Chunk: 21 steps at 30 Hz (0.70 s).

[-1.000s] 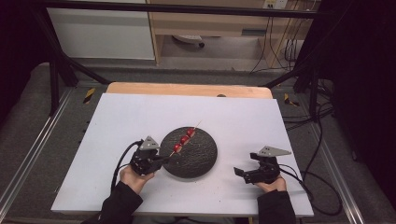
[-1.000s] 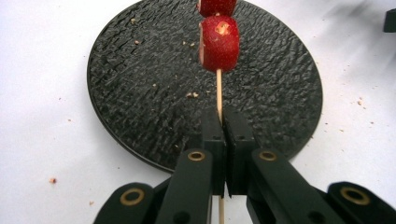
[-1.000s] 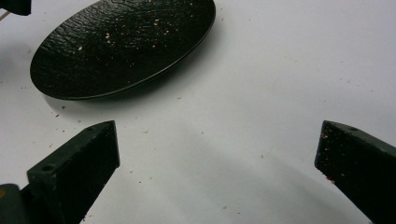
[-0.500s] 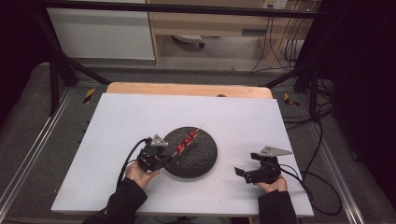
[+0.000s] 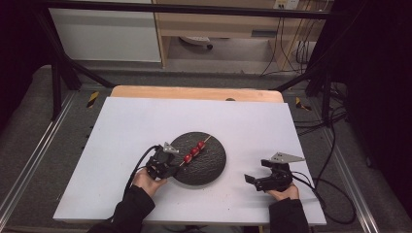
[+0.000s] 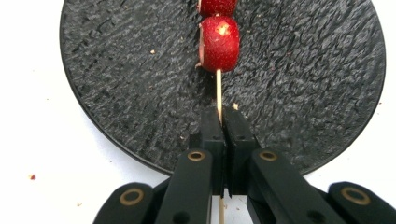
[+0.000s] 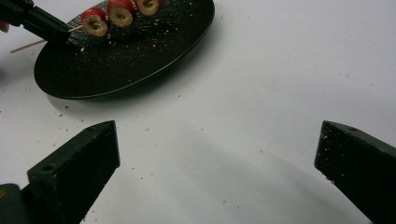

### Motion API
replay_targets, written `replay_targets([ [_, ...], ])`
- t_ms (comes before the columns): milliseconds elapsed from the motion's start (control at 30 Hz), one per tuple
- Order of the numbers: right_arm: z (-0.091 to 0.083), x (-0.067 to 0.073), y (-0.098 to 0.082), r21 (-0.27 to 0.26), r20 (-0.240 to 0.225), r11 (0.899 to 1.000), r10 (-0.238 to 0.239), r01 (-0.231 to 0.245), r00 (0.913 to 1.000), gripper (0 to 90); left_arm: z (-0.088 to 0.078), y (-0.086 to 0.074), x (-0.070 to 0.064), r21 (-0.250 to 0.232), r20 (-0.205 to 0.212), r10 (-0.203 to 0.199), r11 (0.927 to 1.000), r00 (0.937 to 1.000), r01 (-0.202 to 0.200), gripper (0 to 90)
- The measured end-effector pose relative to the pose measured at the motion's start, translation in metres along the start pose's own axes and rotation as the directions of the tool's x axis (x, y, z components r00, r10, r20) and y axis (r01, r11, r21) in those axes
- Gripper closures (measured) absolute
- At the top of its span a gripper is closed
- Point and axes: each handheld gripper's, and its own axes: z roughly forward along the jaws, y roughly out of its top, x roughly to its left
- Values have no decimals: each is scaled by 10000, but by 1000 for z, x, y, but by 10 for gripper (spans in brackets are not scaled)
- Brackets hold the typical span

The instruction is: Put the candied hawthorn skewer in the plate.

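White table (image 5: 145, 121) | left gripper (image 5: 171, 164) low, jaws clamping skewer (image 6: 218, 95) | right gripper (image 5: 252, 180) level, agape

My left gripper (image 5: 171, 162) sits low at the near left, its jaws pressed together on a thin stick (image 6: 219, 95), which runs up between the pads. My left hand (image 5: 145, 180) wraps the body from behind, forearm in a dark sleeve coming in from the bottom edge. My right gripper (image 5: 253, 180) rests off to the right, well apart from the left one, jaws spread wide and holding nothing, my right hand (image 5: 283, 192) behind it.
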Motion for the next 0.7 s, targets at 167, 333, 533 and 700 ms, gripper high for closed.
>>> replay_targets([
  [167,0,0,0,16,-2,10000,27,-27,10000,6,1,1,-1,102,9,41,9999,10000,-41,879],
  [333,0,1,0,14,11,10000,21,-21,10000,6,1,1,-1,66,5,43,10000,10000,-43,876],
  [533,0,1,0,-9,25,10000,30,-30,10000,7,-5,0,0,-313,-45,-42,9995,10000,41,645],
  [700,0,1,0,17,42,10000,54,-54,10000,7,-14,-6,7,-587,364,-76,9982,9993,97,446],
])
